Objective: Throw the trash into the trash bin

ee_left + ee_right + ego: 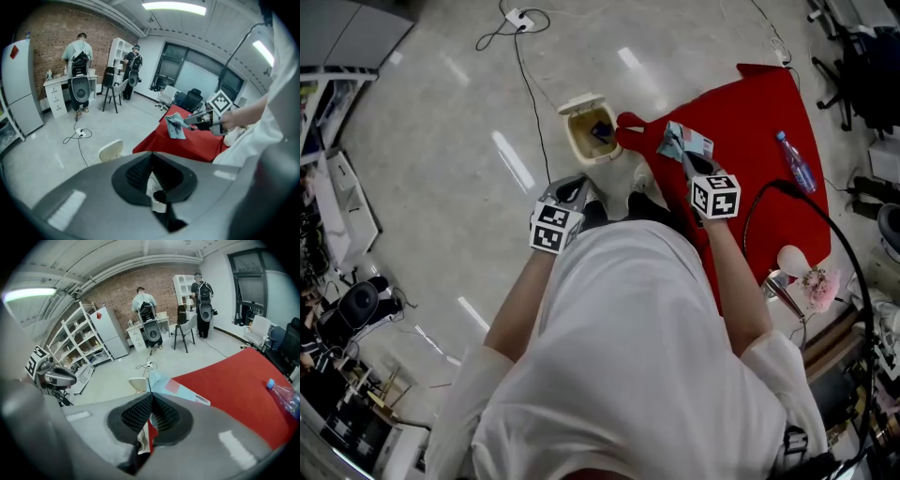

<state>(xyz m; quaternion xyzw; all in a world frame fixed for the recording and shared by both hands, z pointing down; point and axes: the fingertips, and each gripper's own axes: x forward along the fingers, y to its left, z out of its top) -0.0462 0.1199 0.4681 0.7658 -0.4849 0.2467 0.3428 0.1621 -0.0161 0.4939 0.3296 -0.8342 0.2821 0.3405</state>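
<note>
Fingers [133,414] of the right gripper [679,156] pinch a pale-blue wrapper [692,141] at the red mat's [750,159] edge. The open trash bin [577,142] alongside holds something dark [601,132]; left gripper [577,187] closed, empty.

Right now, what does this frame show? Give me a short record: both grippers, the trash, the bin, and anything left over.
left gripper: shut, nothing in it, held near the bin
right gripper: shut on a light blue wrapper
wrapper position: above the red cloth, beside the bin, not over its opening
bin: lid open, something dark blue inside
bottle: lying on the red cloth, untouched
task status: wrapper not yet in the bin
</note>
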